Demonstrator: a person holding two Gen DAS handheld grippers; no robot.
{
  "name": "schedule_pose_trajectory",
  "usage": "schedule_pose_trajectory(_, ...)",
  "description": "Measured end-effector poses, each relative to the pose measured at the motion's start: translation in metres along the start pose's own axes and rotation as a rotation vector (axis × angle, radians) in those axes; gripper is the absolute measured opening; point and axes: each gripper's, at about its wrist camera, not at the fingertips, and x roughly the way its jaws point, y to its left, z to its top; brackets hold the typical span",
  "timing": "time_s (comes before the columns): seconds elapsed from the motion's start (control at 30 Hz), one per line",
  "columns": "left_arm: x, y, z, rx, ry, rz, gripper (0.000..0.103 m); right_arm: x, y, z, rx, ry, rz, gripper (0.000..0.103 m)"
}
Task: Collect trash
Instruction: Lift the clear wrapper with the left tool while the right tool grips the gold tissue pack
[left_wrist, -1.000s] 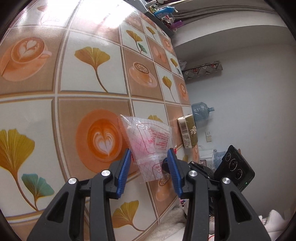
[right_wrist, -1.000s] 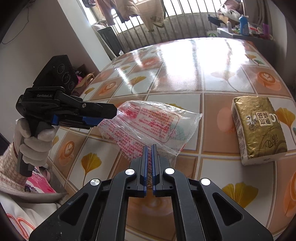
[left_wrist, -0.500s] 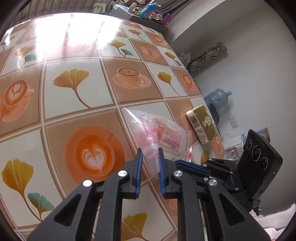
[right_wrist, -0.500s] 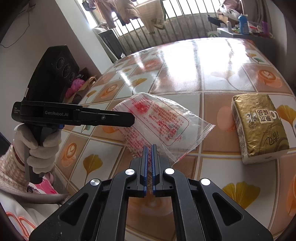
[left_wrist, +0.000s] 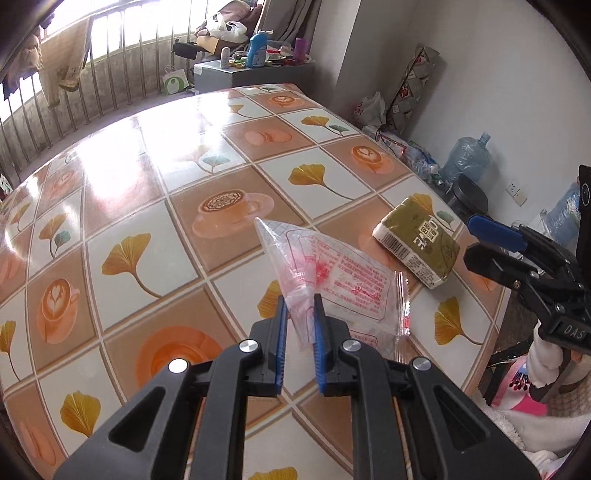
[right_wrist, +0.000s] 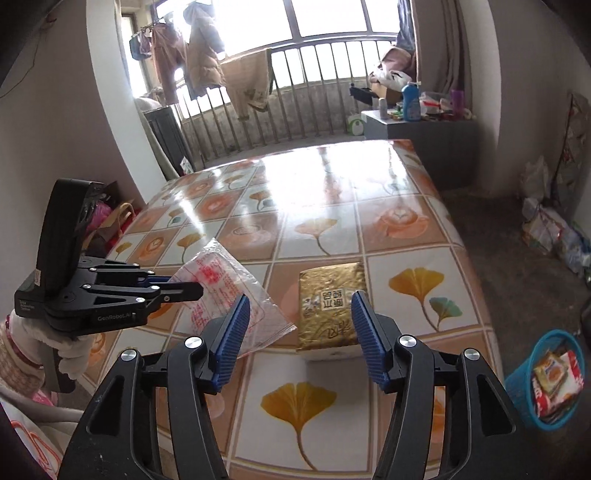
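Tiled table (right_wrist: 399, 221), barred window (right_wrist: 295, 48), blue basket (right_wrist: 517, 384)

Clear plastic bag (left_wrist: 334, 275) with red print, crumpled, raised off the tiled table, 1 corner upward. Gold tissue pack (right_wrist: 330, 306) lies flat near the table edge. Blue basket (right_wrist: 517, 391) on floor holds wrappers.

Both wrist cameras look steeply down, close above the patterned table (left_wrist: 155, 206) (right_wrist: 402, 258), left and right of the shared gold packet (left_wrist: 417, 243) (right_wrist: 332, 306).
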Motion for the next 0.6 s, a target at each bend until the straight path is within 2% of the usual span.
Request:
schedule_pose_trajectory(0.07,0.001,-0.007,0.002,0.024,-0.009,0.026,0.012,0.006,-0.007,-0.002,0.018,0.024,-0.042,0.061)
schedule_pose_trajectory(0.2,0.002,-0.015,0.004,0.046,-0.018,0.056,0.012,0.019,-0.008,-0.012,0.044,0.068,-0.069,0.069)
schedule_pose_trajectory(0.6,0.003,-0.022,0.006,0.069,-0.029,0.09,0.012,0.034,-0.007,-0.018,0.051,0.115,-0.104,0.069)
